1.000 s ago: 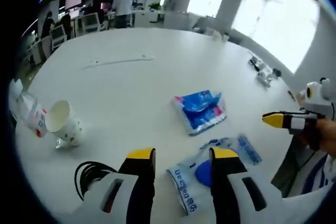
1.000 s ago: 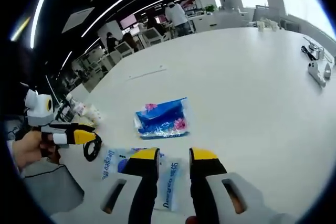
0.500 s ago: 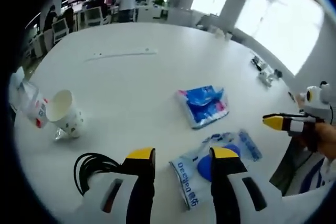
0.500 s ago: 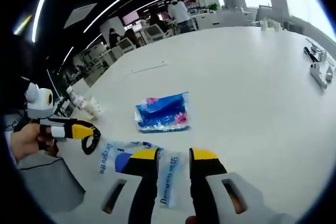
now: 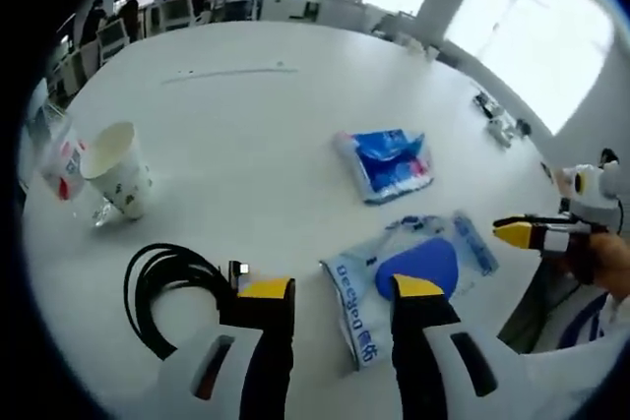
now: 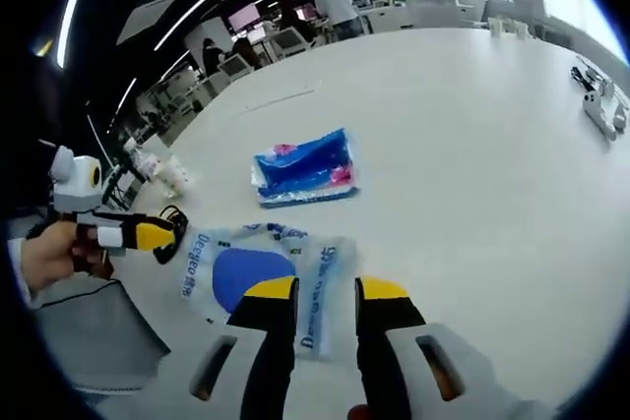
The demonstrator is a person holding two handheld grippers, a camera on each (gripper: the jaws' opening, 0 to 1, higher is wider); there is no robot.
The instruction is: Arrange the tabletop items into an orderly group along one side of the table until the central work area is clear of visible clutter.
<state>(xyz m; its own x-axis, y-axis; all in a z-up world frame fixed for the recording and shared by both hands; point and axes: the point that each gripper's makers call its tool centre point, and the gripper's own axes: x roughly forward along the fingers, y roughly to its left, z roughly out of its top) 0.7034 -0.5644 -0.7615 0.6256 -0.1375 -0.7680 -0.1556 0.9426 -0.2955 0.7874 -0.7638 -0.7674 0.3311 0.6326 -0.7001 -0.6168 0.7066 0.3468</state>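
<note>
In the left gripper view, the left gripper (image 5: 330, 292) hangs low over the near part of the white table (image 5: 236, 135), its yellow-tipped jaws apart with nothing between them. Just ahead of the right jaw lies a clear plastic bag (image 5: 409, 268) with blue print and a blue pad inside. Left of the jaws sits a coiled black cable (image 5: 167, 287), its plug end close to the left jaw. Farther off, a blue tissue pack (image 5: 386, 162) lies near the table's middle, and a paper cup (image 5: 116, 169) lies tipped beside a crumpled wrapper (image 5: 61, 166) at the left edge. The right gripper (image 5: 532, 234) comes in from the right, held in a hand.

In the right gripper view, the right gripper (image 6: 325, 294) also has its jaws parted and empty, poised right over the plastic bag (image 6: 258, 270). The tissue pack (image 6: 303, 168) lies beyond it, well apart. The left gripper (image 6: 148, 235) enters from the left, near the cable (image 6: 169, 233).

The bag looks like the likely next pick. It is thin and flat, so a jaw should slide under a raised edge or pinch a wrinkle, not press on the pad. Lifting slowly would keep the slack film from dragging the tissue pack or cable along.
</note>
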